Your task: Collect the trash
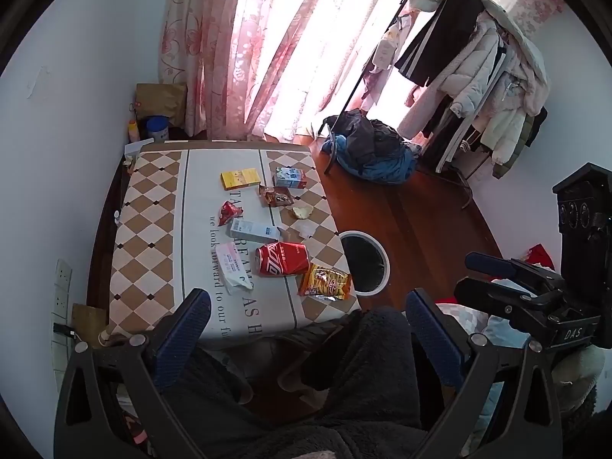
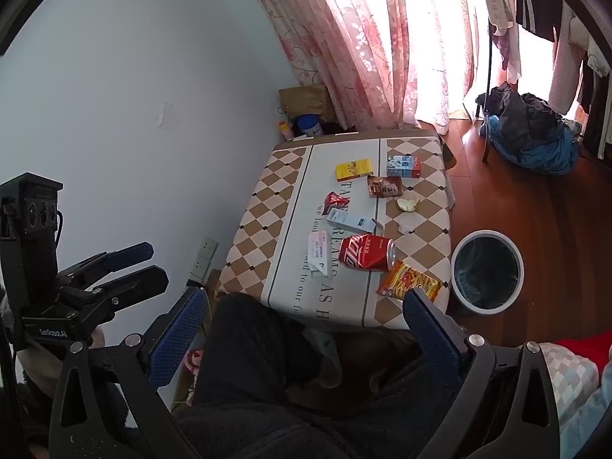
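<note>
1. I hold my left tongs (image 1: 308, 319) and right tongs (image 2: 302, 319) above my lap, both spread wide with nothing in them.
2. The trash lies on the table (image 1: 153, 206): a red can (image 1: 282, 259), a snack bag (image 1: 325, 282) just beside it, cartons and wrappers farther back.
3. The bin (image 2: 486, 271) stands on the floor by the table's right edge, open.
4. Nothing looks collected yet. I judge the snack bag nearest; my right tongs should reach down and pinch it.

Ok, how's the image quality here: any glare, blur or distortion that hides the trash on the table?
Left wrist view: window blown out behind the curtains, fisheye bends the table edges, trash sharp. Right wrist view: same window glare, red can and white bin clearly readable.
</note>
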`<state>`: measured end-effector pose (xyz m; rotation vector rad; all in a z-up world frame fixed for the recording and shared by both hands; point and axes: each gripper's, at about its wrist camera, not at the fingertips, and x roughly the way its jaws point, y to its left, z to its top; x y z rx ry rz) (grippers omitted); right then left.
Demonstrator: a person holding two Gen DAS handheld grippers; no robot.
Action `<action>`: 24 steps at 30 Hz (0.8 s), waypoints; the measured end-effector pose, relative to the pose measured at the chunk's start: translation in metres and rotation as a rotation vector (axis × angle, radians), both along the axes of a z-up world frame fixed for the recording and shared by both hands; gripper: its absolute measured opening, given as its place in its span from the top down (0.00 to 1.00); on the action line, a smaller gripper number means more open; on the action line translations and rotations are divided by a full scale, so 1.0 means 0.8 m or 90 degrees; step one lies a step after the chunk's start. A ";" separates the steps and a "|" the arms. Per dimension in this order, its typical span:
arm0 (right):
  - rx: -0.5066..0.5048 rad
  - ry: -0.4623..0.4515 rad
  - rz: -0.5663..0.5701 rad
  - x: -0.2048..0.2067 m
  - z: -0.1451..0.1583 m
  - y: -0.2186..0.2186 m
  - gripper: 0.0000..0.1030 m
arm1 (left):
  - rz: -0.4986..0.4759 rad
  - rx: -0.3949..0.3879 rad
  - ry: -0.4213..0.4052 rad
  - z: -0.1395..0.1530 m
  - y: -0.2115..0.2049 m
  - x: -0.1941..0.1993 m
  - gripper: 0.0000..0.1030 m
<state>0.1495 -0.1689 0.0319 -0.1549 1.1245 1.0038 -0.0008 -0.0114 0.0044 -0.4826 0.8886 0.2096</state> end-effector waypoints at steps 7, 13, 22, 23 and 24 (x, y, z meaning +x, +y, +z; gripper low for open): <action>-0.003 0.005 0.006 -0.005 -0.003 0.006 0.00 | 0.003 -0.008 -0.002 -0.005 0.004 -0.002 0.00; -0.004 0.006 0.009 -0.006 -0.004 0.006 0.00 | 0.003 -0.010 -0.003 -0.007 0.004 -0.003 0.00; 0.001 0.005 0.009 -0.007 -0.010 0.010 0.00 | 0.004 -0.014 -0.010 -0.007 0.004 -0.004 0.00; 0.002 0.005 0.010 -0.008 -0.010 0.011 0.00 | 0.003 -0.014 -0.010 -0.008 0.005 -0.004 0.00; 0.003 0.005 0.012 -0.009 -0.010 0.011 0.00 | 0.003 -0.015 -0.010 -0.007 0.005 -0.004 0.00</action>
